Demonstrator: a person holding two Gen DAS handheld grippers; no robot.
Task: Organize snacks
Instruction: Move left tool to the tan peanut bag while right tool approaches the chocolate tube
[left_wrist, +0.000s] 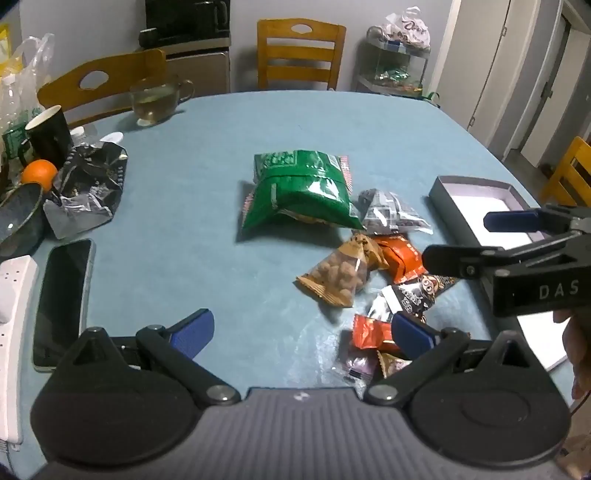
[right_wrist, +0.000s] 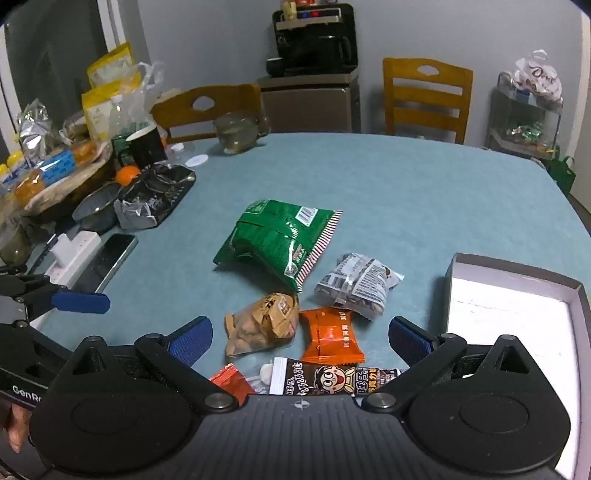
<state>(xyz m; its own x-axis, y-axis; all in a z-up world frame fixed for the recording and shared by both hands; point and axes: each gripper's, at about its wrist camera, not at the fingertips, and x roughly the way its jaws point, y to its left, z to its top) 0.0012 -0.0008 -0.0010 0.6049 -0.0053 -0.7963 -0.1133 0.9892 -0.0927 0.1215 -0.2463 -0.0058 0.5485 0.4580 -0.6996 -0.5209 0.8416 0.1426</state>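
Over the near table edge: both claws hang above the snack pile, angled down at it.
Left gripper: jaws spread as wide as they go, nothing between the blue pads; bare cloth lies under most of the gap.
Right gripper: likewise spread wide and empty-handed, with the brown nut pouch and orange packet lying on the table inside its span, untouched.
Snacks: the green bag sits mid-table, the silver packet just beside it, the cartoon-printed bar nearest the right claw; all loose on the blue tablecloth.
Box: open, pale inside, standing to the right of the pile, apart from it.
Progress: by my reckoning nothing is sorted yet; no snack shows in the visible part of the box, every packet remains to be moved.
Hidden: the box's near end is cut off by the frame and the right claw's body.
Hard to read: a second small orange packet and a purplish wrapper are half covered by the left claw; I cannot tell how many more lie beneath.
Clutter at left: phone, crumpled black bag; whether they belong to the job I cannot say.
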